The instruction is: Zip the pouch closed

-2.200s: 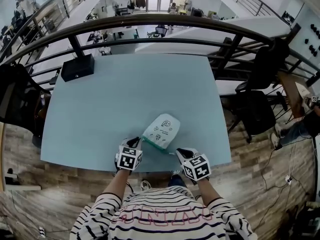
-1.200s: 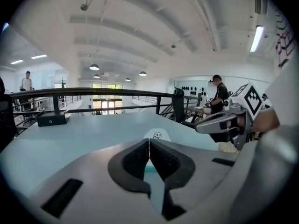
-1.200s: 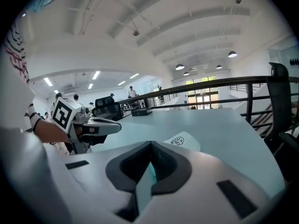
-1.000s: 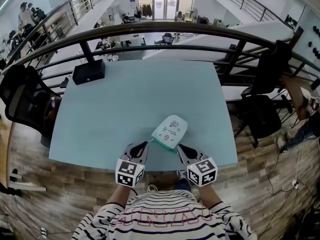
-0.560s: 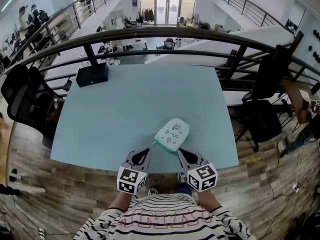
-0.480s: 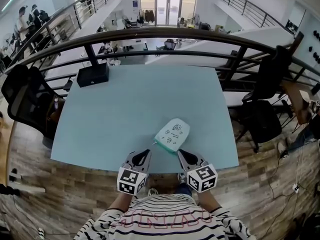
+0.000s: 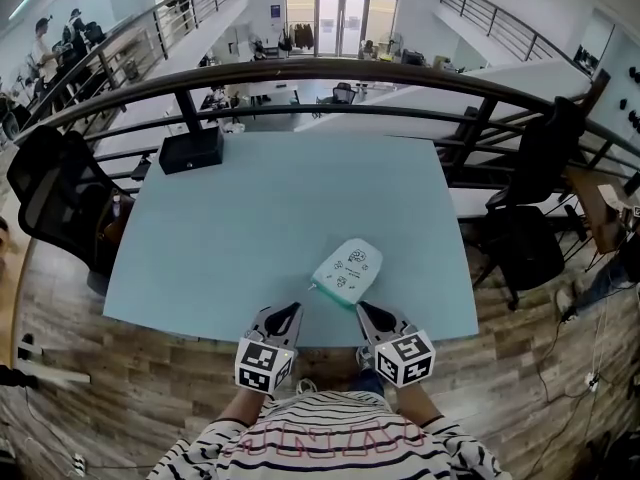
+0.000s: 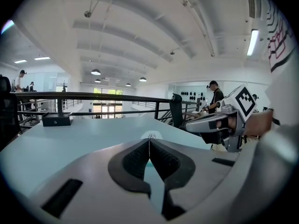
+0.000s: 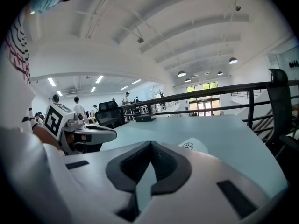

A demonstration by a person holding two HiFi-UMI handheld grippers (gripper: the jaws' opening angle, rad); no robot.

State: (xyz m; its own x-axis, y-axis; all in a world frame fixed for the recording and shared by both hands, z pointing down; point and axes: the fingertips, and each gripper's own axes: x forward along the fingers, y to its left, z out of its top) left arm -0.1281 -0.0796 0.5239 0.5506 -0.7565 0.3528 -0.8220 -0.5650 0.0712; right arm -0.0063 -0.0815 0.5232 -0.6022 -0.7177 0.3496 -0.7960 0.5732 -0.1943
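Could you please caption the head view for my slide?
Left hand-held gripper and right hand-held gripper, shut and empty, at the table edge; the pouch lies just beyond.

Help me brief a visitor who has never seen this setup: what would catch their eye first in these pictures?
A white pouch with a teal edge lies alone near the front of the pale blue table. Just short of it, the left claw and right claw hover at the table's near edge, both shut and empty. A black box sits at the far left corner.
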